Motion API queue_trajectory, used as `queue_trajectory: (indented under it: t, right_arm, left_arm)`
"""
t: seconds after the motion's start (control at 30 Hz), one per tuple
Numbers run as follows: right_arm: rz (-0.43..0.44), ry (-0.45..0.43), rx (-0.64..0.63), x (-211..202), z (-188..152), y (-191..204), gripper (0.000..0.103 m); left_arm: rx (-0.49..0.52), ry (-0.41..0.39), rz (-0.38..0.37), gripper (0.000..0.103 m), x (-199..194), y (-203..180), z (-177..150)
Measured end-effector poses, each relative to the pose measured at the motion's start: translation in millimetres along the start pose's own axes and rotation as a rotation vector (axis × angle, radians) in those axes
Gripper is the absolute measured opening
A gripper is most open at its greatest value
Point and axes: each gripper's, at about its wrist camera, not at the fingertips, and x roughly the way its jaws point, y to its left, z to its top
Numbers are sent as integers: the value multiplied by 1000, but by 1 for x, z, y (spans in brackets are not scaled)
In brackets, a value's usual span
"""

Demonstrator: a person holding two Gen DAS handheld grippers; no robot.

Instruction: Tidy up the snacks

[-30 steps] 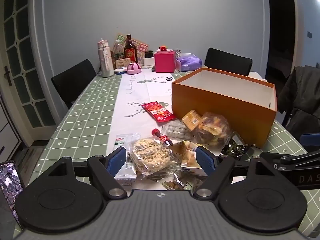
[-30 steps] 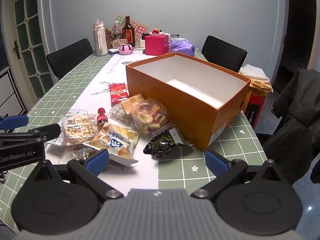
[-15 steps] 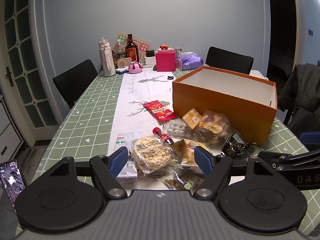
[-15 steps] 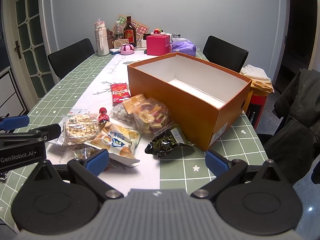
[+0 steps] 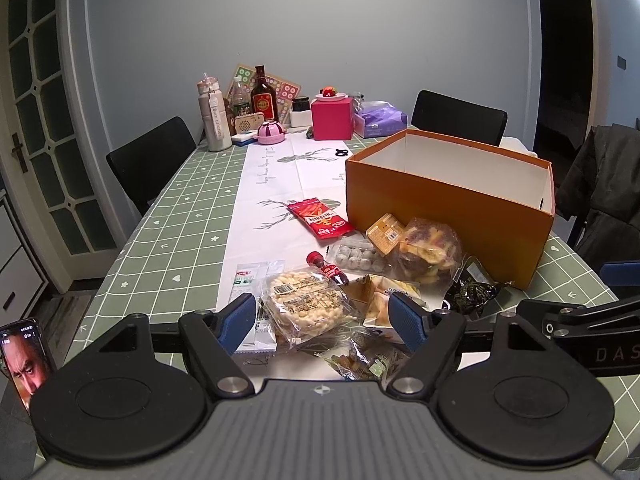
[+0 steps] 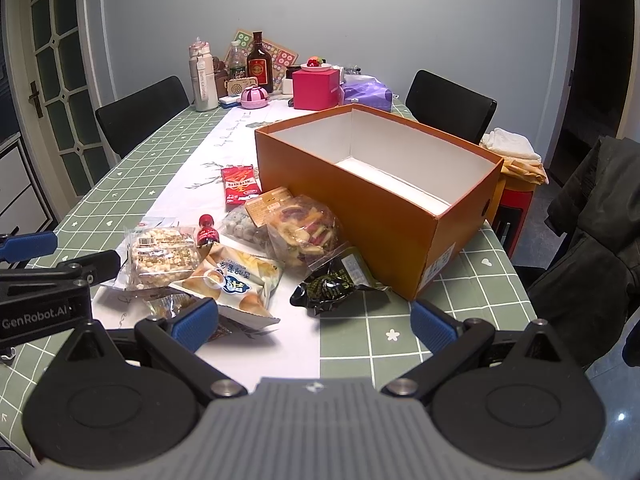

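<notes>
Both the left gripper [image 5: 322,318] and the right gripper [image 6: 314,320] hover spread wide, grasping nothing. The snacks [image 6: 240,248] lie heaped on the table against the orange box [image 6: 400,216], still outside it. "GenRobot.AI" reads on the left gripper's side, "Burn calories" on a white bottle [image 6: 203,76] far behind the box.

At the far end of the surface [image 5: 168,236] stand a brown bottle [image 5: 264,96], a pale flask [image 5: 212,116], a pink cube box [image 5: 332,120] and a purple tissue pack [image 5: 378,120]. Black chairs [image 5: 152,160] flank it. A dark coat [image 6: 592,240] hangs at right; a phone [image 5: 24,356] glows lower left.
</notes>
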Motion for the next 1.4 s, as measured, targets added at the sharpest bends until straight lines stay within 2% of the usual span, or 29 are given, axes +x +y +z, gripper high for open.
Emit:
queue_trajectory:
  t: [1.4]
  right_arm:
    - [-1,17,8,7,-1,1,100]
  left_arm:
    - [-5,34,-12,89,6,-1,-1]
